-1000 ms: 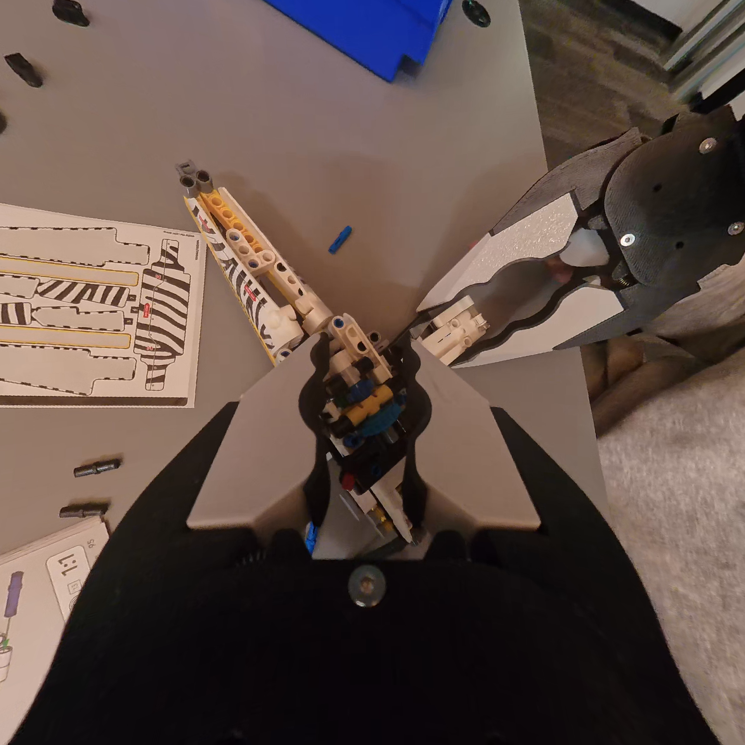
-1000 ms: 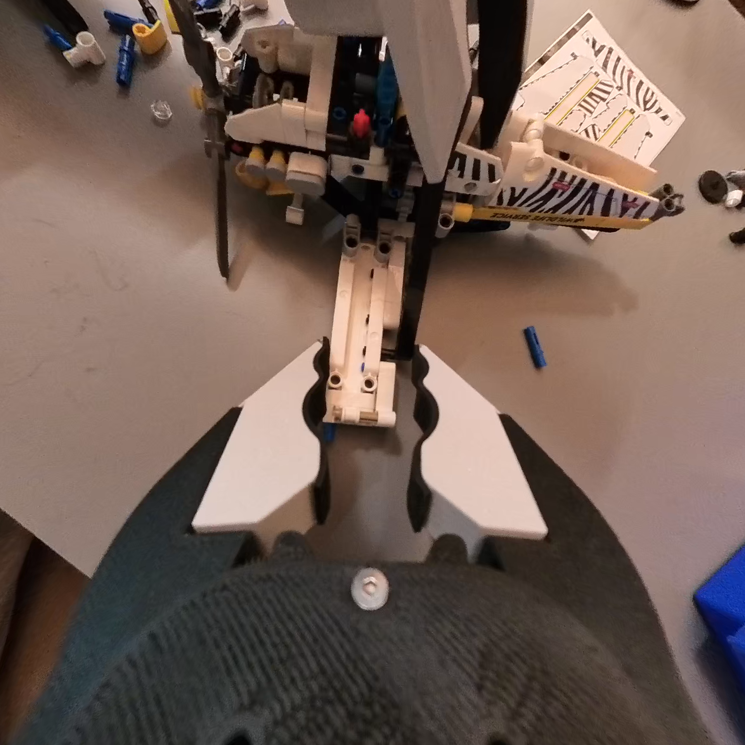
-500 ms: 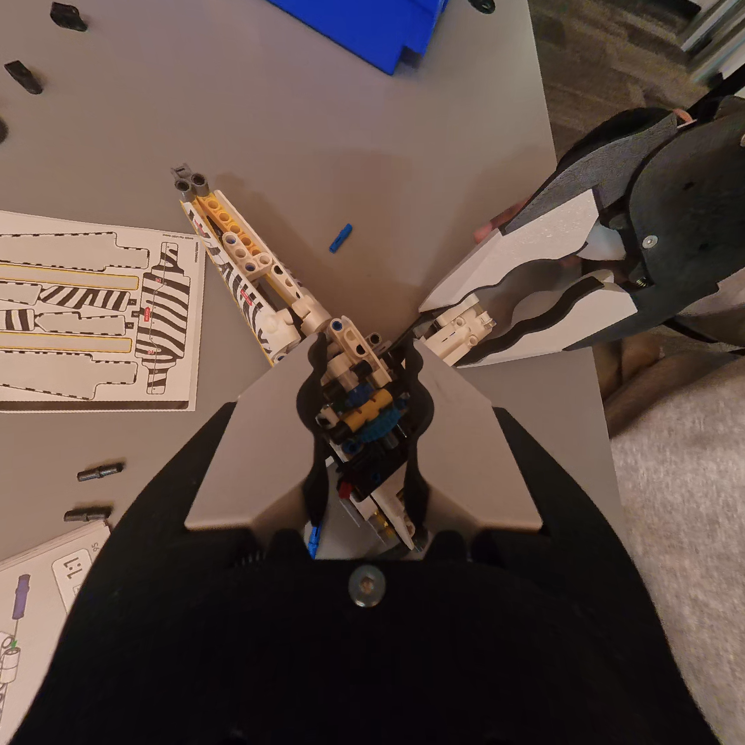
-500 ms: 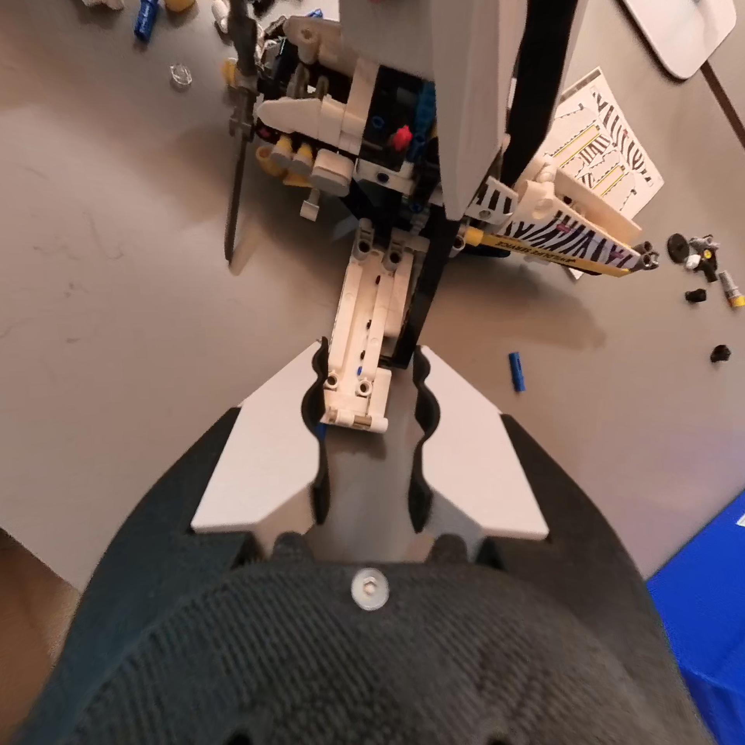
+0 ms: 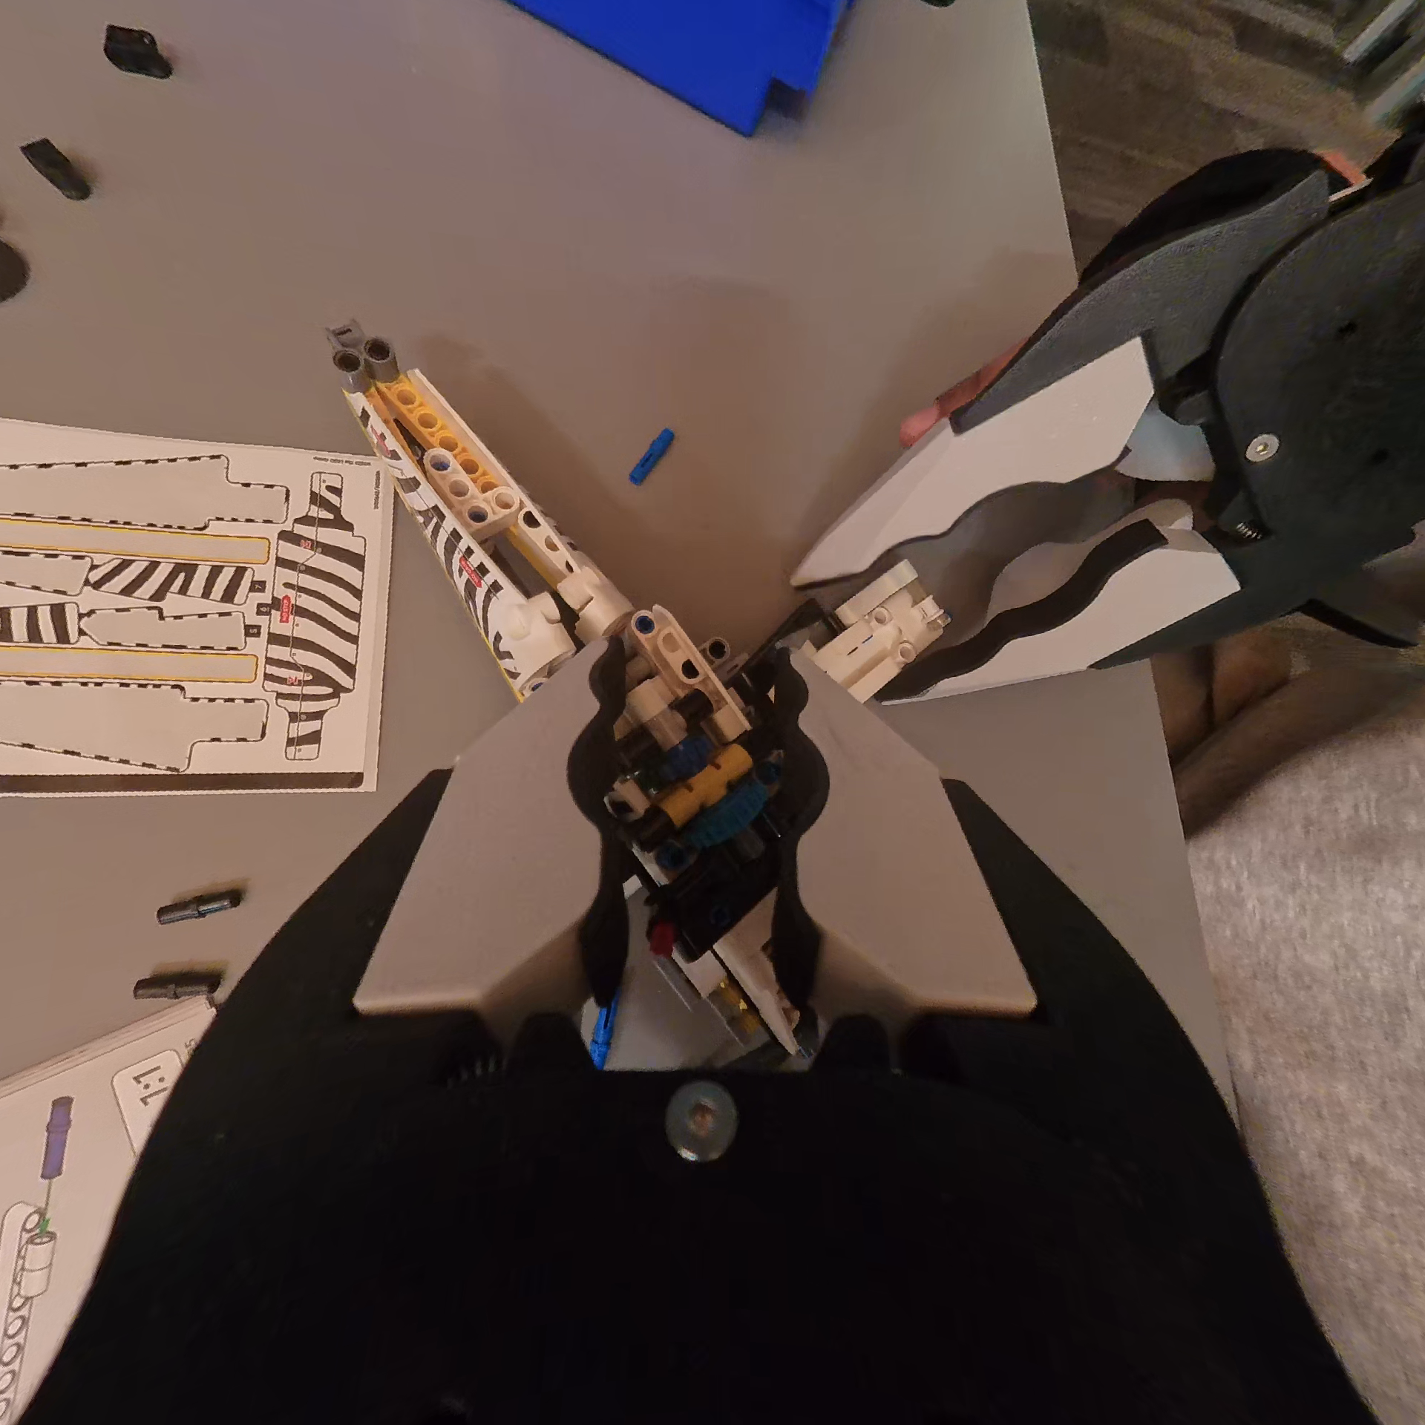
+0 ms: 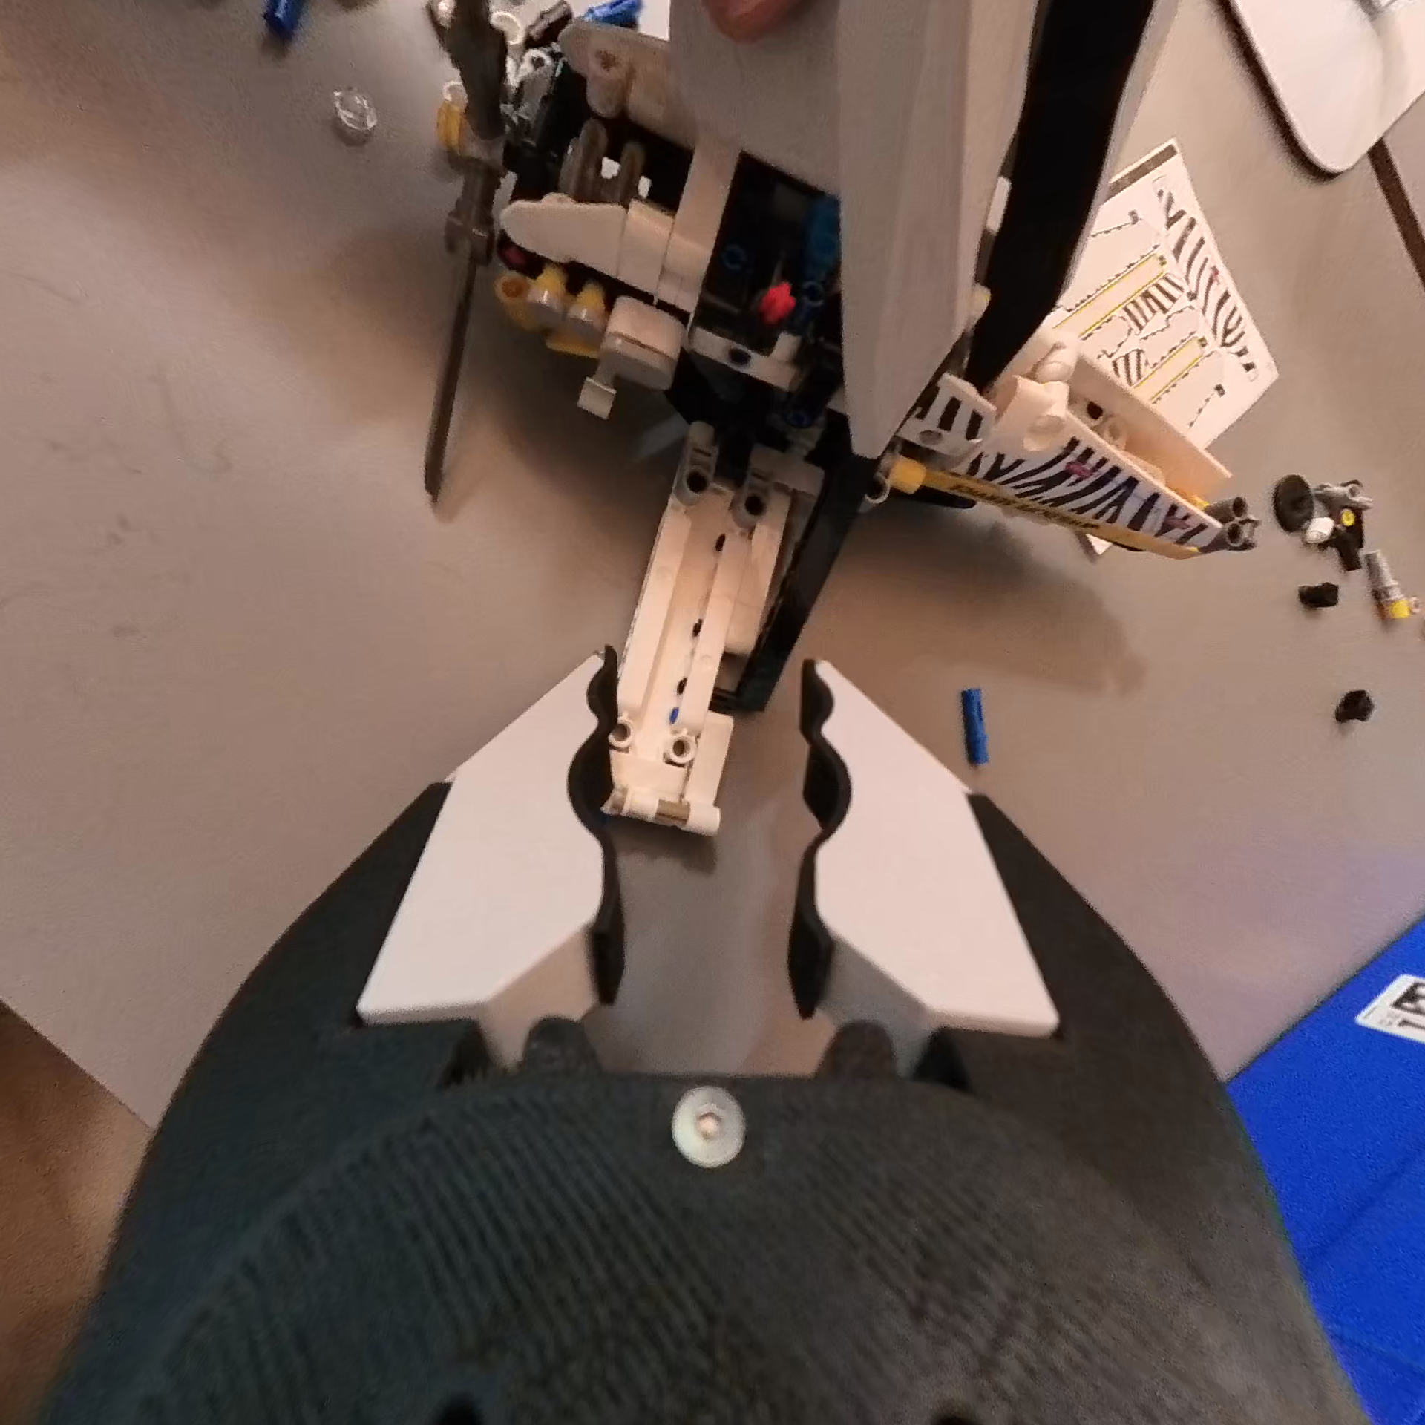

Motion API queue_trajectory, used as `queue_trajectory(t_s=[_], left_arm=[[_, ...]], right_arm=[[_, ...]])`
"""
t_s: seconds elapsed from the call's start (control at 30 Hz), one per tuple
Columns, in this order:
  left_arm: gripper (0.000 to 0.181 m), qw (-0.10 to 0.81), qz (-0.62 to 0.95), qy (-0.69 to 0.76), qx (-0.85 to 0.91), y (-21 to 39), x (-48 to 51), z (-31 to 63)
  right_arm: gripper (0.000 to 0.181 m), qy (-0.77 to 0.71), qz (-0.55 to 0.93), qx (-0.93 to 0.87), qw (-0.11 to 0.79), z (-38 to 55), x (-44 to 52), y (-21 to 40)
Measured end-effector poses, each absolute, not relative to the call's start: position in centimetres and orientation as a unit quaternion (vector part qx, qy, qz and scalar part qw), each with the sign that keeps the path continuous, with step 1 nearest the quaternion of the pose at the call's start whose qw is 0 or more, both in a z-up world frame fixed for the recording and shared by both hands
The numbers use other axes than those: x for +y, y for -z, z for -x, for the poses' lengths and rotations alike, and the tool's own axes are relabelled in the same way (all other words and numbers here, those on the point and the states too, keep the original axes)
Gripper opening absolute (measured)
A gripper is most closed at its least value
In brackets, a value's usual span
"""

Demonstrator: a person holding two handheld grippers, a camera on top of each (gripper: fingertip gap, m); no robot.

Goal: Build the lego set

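The left gripper (image 5: 698,779) stayed clenched around the core of the lego model (image 5: 694,779), holding it just above the counter (image 5: 694,270). The model's zebra-striped boom (image 5: 463,509) reached toward 11 o'clock, beside the sticker sheet (image 5: 177,617).

The right gripper (image 6: 705,771) had opened wider over the last second. Its jaws now stood apart around the white arm section (image 6: 694,663), which touched only the left pad, so the arm was released rather than grasped. That suggests the section had seated and the right gripper was free for the next piece, perhaps the loose blue pin (image 6: 975,725) at 3 o'clock.
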State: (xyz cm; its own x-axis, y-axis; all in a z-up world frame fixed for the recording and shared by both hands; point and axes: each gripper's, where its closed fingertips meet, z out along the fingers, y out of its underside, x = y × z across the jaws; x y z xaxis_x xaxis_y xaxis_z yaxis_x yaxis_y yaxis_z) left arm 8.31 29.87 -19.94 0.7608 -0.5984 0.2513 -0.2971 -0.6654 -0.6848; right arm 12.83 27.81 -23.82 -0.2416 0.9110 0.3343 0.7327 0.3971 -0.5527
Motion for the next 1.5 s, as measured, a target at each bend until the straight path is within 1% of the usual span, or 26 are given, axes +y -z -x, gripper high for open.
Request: queue_trajectory(t_s=[0.23,0.4,0.53,0.67,0.8,0.9,1.03,1.1,1.37,1.5], left_arm=[[0.037,0.321,0.881,0.242,0.250,19.9,29.9,-8.4],[0.037,0.320,0.881,0.246,0.247,19.9,29.9,-8.3],[0.037,0.320,0.880,0.251,0.245,19.9,29.9,-8.3],[0.037,0.321,0.880,0.248,0.247,19.9,29.9,-8.4],[0.037,0.322,0.880,0.247,0.248,19.9,29.9,-8.4],[0.037,0.322,0.879,0.249,0.249,19.9,29.9,-8.4],[0.037,0.320,0.878,0.250,0.254,19.9,29.8,-8.6],[0.037,0.320,0.877,0.253,0.254,19.9,29.8,-8.7],[0.037,0.319,0.877,0.254,0.255,19.9,29.7,-8.9],[0.037,0.320,0.876,0.253,0.256,19.9,29.7,-8.9]], right_arm=[[0.049,-0.186,0.558,-0.756,0.289,-12.9,28.0,24.1],[0.057,-0.190,0.580,-0.747,0.264,-14.2,28.1,24.2],[0.057,-0.215,0.590,-0.737,0.250,-14.5,27.5,24.4],[0.065,-0.254,0.575,-0.736,0.251,-13.6,27.2,24.5],[0.064,-0.297,0.549,-0.743,0.244,-12.9,26.7,24.6],[0.061,-0.300,0.538,-0.751,0.237,-12.8,26.7,24.6],[0.052,-0.275,0.543,-0.758,0.234,-13.0,26.9,24.5],[0.043,-0.251,0.545,-0.763,0.242,-13.1,27.3,24.5],[0.043,-0.232,0.552,-0.763,0.244,-13.3,27.3,24.4],[0.042,-0.233,0.554,-0.756,0.259,-13.4,27.3,24.4]])
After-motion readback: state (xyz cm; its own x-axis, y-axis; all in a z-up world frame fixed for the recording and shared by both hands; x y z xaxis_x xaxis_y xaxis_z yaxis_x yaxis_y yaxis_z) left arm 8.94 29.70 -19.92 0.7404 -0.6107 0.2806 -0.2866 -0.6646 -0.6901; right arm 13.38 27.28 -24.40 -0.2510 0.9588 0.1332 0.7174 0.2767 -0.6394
